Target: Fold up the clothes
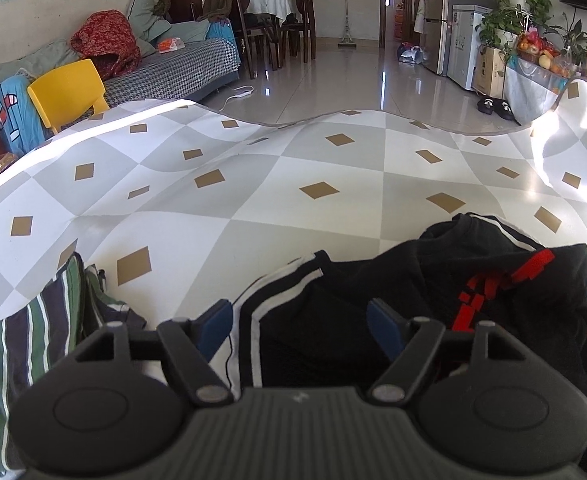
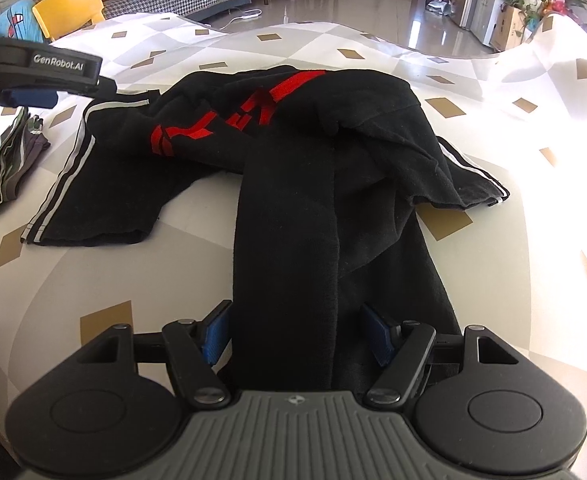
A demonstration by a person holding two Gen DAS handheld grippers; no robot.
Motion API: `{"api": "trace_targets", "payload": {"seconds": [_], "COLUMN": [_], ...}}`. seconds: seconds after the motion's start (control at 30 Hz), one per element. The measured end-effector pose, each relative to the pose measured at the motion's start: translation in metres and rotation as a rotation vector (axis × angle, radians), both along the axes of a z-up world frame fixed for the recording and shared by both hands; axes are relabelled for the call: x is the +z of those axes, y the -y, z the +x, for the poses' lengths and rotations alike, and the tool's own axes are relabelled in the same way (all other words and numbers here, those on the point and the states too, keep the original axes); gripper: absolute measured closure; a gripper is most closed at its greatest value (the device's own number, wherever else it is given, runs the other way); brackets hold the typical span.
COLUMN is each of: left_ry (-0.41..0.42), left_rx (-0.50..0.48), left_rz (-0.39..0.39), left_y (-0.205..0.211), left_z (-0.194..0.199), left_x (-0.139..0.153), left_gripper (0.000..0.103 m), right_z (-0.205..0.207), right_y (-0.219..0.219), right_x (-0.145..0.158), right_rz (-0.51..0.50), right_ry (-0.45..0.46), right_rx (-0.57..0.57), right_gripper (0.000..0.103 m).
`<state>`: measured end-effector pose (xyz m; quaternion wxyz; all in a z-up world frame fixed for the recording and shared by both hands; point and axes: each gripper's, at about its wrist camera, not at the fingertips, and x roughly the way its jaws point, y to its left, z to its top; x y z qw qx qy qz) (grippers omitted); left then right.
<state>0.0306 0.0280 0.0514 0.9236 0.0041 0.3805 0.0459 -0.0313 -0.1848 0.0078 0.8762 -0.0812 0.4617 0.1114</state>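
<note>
Both claws are standing apart, clamped on nothing. Your left claw (image 1: 299, 326) is hovering with its blue pads open over the striped edge of the black garment (image 2: 333, 152); your right claw (image 2: 295, 334) is straddling a long black fold of the same garment, pads either side, not visibly pressing.

Item, black garment: lying crumpled on the patterned counter (image 1: 253, 160), red lettering twisted across its top, white-striped hems splayed to either side. You are looking at a piece that is not yet laid flat, so its folding is barely begun, by my reading.

Item, striped clothes (image 1: 25, 344): sitting at the left of the counter, well apart from the black one, apparently already stacked.

Remaining, as judged: spreading the black garment, squaring sleeves and hems, folding, then setting it by the stack.
</note>
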Motion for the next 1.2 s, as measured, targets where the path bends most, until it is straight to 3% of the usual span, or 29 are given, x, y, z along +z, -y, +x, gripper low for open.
{"api": "trace_targets", "payload": {"seconds": [0.3, 0.43, 0.6, 0.77, 0.83, 0.9, 1.1, 1.2], "left_ry": [-0.072, -0.107, -0.137, -0.121, -0.117, -0.114, -0.113, -0.118], "left_rx": [-0.05, -0.079, -0.083, -0.086, -0.086, -0.08, -0.042, -0.007], "left_rz": [0.001, 0.014, 0.016, -0.044, -0.057, -0.066, -0.078, -0.083], "left_y": [0.019, 0.031, 0.037, 0.033, 0.032, 0.03, 0.018, 0.012], "left_z": [-0.025, -0.03, -0.033, -0.041, -0.043, -0.046, -0.048, -0.05], "left_x": [-0.028, -0.041, -0.061, -0.061, -0.06, -0.059, -0.055, -0.054], "left_gripper": [0.02, 0.006, 0.006, 0.034, 0.049, 0.056, 0.062, 0.062], "right_z": [0.0, 0.0, -0.001, 0.0, 0.001, 0.001, 0.001, 0.0], "right_y": [-0.001, 0.0, 0.001, 0.006, 0.011, 0.017, 0.033, 0.042], "right_x": [0.0, 0.0, 0.0, 0.003, 0.005, 0.007, 0.014, 0.022], "right_rz": [0.0, 0.01, 0.012, 0.051, 0.077, 0.112, 0.196, 0.254], "right_ry": [0.003, 0.006, 0.012, 0.01, 0.009, 0.011, 0.028, 0.052], "right_rx": [-0.022, -0.028, -0.027, -0.06, -0.085, -0.114, -0.177, -0.21], "right_gripper": [0.035, 0.035, 0.035, 0.038, 0.043, 0.052, 0.076, 0.08]}}
